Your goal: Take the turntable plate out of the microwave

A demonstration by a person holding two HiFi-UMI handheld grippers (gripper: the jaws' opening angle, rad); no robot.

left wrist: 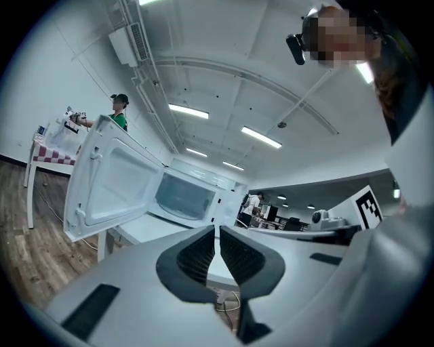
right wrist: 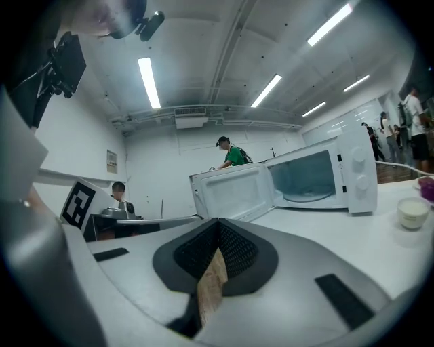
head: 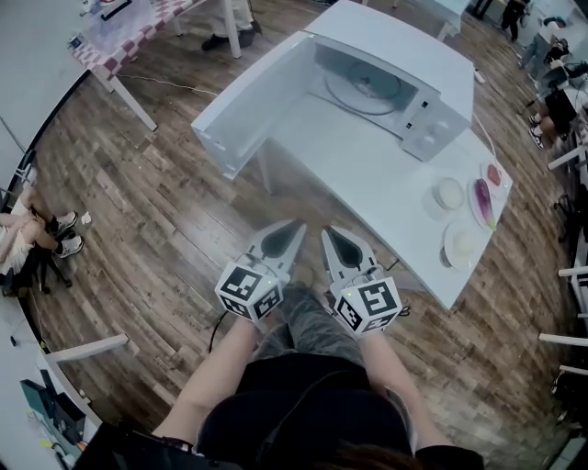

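A white microwave (head: 390,69) stands on a white table (head: 367,184) with its door (head: 253,101) swung wide to the left. The round glass turntable plate (head: 365,89) lies flat inside the cavity; the right gripper view also shows the plate (right wrist: 308,195) on the cavity floor. Both grippers hang side by side in front of the table's near edge, well short of the microwave. My left gripper (head: 296,225) (left wrist: 217,230) shows a thin gap between its jaws with nothing in it. My right gripper (head: 326,234) (right wrist: 218,222) has its jaws together and holds nothing.
At the table's right end sit a white bowl (head: 449,194), a purple plate (head: 483,202), a white plate (head: 462,244) and a small dish (head: 493,174). A checkered table (head: 138,27) stands at the far left. A person in green (right wrist: 234,154) stands behind the microwave.
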